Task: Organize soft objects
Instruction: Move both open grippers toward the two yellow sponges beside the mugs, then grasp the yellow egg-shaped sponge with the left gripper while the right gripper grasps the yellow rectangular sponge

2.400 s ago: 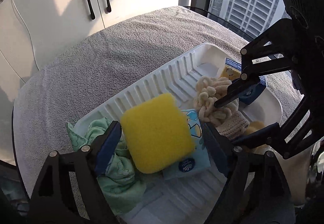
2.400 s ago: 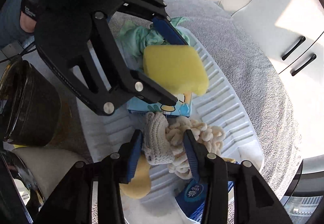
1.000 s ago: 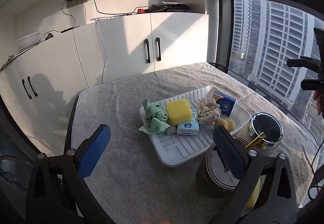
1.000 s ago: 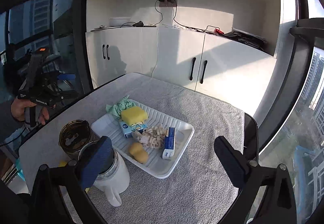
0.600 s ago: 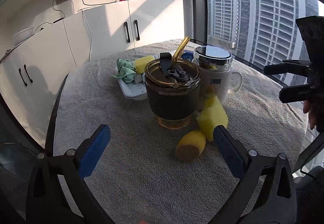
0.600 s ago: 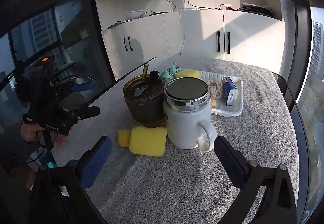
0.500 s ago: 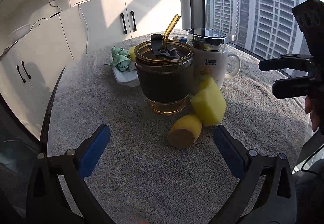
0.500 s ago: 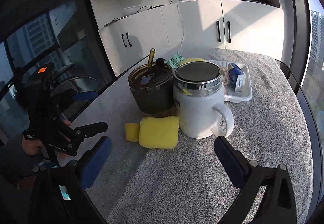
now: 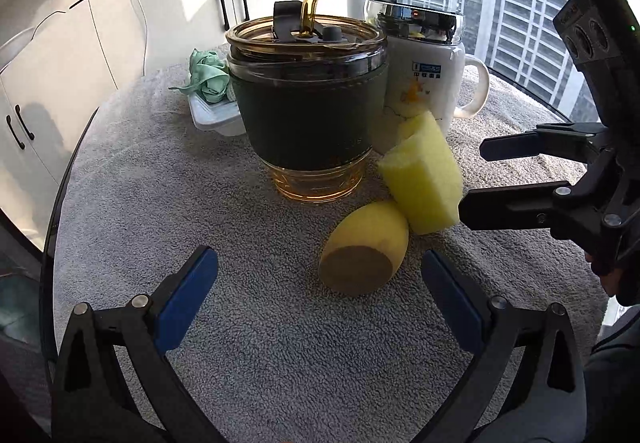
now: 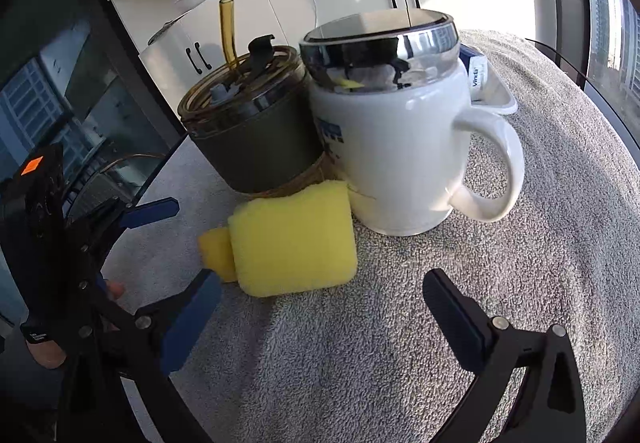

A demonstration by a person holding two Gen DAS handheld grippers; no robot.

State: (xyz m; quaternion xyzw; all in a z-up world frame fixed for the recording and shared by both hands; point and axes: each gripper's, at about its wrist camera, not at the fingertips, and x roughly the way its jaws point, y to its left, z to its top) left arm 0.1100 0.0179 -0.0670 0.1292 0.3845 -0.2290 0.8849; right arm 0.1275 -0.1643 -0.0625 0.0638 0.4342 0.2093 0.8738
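While held low over grey terry-cloth table cover (image 9: 168, 195), left gripper (image 9: 320, 297) spread wide, blue-padded fingers (image 9: 186, 295) empty, nothing between them. Right gripper (image 10: 320, 317) likewise wide apart, empty, seen in left view at 3 o'clock (image 9: 478, 177).

Yellow egg-shaped foam sponge (image 9: 366, 249) lying on its side on the cover, flat end toward left camera, just ahead of left gripper at 1 o'clock. Touching it at 1 o'clock: yellow rectangular foam sponge (image 9: 422, 179), tilted, leaning against white ceramic mug with chrome lid (image 9: 424, 71). Same rectangular sponge in right view (image 10: 296, 239) dead ahead at 12 o'clock, egg sponge (image 10: 214, 251) peeking out at its 9 o'clock.

Amber glass tumbler with dark sleeve and gold straw (image 9: 308, 111) beside mug, at 11 o'clock of both sponges. Behind tumbler at 10 o'clock: white plastic tray (image 9: 212, 117) holding crumpled mint-green cloth (image 9: 208, 75). Blue-white tissue pack (image 10: 476, 73) visible in tray behind mug in right view.
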